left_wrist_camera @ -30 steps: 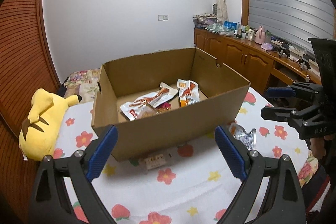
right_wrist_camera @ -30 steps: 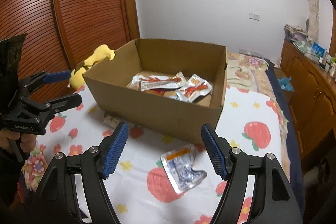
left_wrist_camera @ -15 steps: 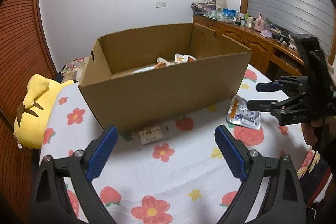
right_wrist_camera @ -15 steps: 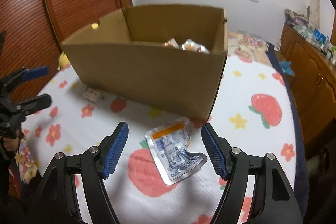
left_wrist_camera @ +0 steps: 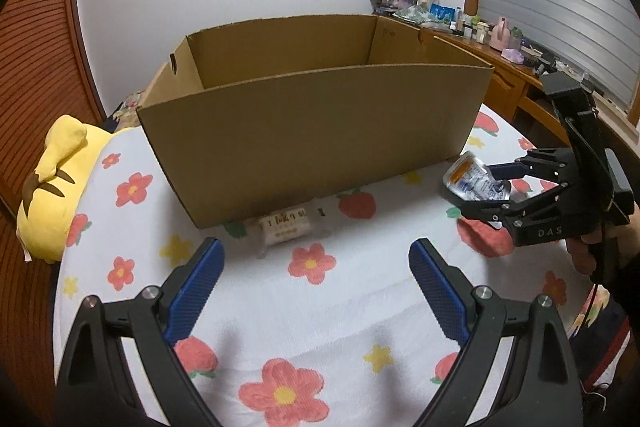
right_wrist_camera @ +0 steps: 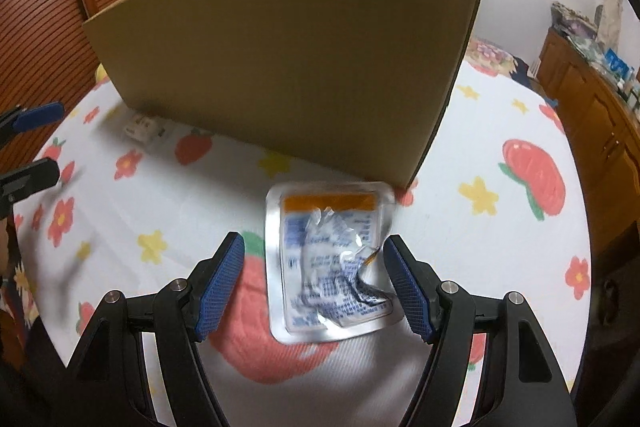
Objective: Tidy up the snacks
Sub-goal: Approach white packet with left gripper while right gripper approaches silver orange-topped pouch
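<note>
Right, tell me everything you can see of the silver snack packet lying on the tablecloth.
The silver snack packet is a flat, roughly square foil pouch with an orange band across its far end and blue print on a white panel. It is crinkled, its near right part buckled. It lies flat on the flowered tablecloth, just in front of the cardboard box near its right corner. The right gripper is open around it, one finger either side; whether the fingers touch it cannot be told.
</note>
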A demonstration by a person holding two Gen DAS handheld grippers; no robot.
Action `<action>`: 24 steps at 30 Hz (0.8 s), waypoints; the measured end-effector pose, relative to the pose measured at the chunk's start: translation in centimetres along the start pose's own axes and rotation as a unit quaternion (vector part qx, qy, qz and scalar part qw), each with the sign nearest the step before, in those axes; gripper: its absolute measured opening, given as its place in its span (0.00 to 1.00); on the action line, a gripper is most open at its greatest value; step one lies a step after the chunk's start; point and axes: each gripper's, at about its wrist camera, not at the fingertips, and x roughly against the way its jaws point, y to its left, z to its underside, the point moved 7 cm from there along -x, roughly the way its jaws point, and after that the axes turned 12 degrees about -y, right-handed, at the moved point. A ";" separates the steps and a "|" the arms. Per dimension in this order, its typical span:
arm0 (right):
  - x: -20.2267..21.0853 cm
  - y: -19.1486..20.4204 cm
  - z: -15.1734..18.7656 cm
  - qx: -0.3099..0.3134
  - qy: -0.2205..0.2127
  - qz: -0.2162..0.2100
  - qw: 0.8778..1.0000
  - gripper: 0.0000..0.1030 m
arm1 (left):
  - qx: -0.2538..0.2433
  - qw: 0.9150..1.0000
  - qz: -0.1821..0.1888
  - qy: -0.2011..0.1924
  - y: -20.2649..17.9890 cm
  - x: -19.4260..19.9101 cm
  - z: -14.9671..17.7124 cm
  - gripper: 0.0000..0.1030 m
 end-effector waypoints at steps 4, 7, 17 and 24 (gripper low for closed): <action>0.1 0.1 0.5 0.009 0.000 0.006 1.000 0.72 | 0.005 1.000 -0.002 0.003 0.3 -0.5 0.3 0.92; 0.1 0.3 0.7 0.019 -0.006 0.017 1.000 0.72 | 0.008 1.000 -0.007 0.009 0.6 -1.1 0.6 0.91; 0.5 0.2 1.1 0.012 -0.027 0.023 0.999 0.67 | 0.005 0.999 -0.015 0.030 1.2 -4.0 1.0 0.83; 0.4 0.4 1.3 0.013 -0.028 0.024 0.999 0.68 | 0.020 0.998 -0.044 0.047 2.3 -6.1 1.0 0.83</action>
